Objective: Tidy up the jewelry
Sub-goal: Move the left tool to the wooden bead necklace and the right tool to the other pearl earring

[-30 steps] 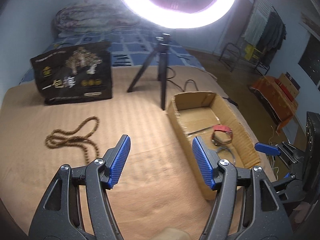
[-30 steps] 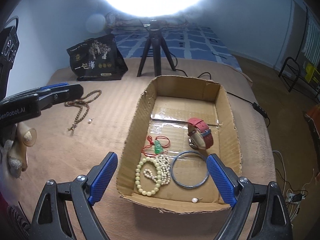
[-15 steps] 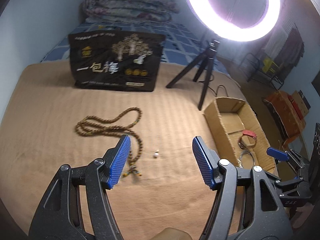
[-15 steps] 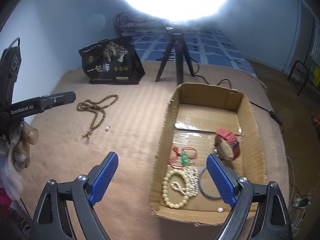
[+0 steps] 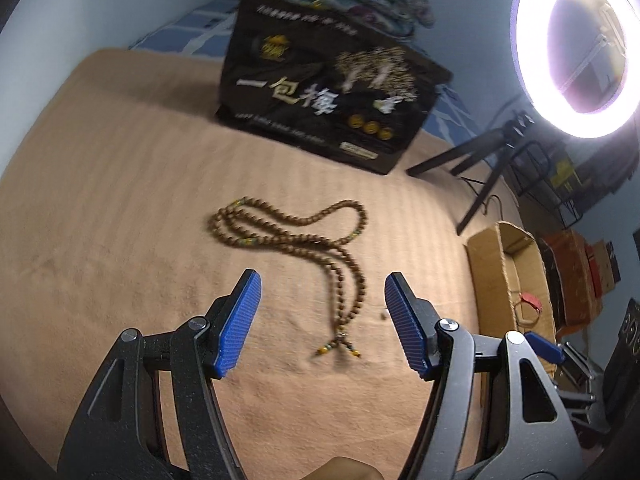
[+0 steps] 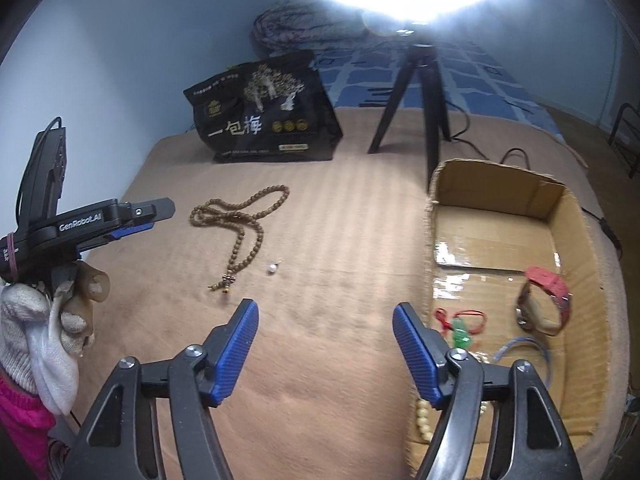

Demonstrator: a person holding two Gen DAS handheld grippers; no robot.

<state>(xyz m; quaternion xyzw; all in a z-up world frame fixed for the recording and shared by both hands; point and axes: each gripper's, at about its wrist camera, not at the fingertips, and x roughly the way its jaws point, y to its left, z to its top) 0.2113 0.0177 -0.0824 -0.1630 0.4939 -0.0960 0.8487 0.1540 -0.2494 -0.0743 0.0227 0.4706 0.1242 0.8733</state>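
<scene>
Wooden bead necklace (image 5: 296, 240) lies loose on tan blanket (image 5: 120, 200).

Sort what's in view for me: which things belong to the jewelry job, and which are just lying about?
Job:
wooden bead necklace
loose pearl
cardboard box
red watch
green pendant
blue bangle
cream bead bracelet

Lying about:
black snack bag
ring light
tripod

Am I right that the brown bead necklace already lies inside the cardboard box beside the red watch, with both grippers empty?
Not quite. The right wrist view shows the brown bead necklace on the tan blanket, outside the cardboard box. The red watch is inside; left gripper and right gripper are empty.
</scene>
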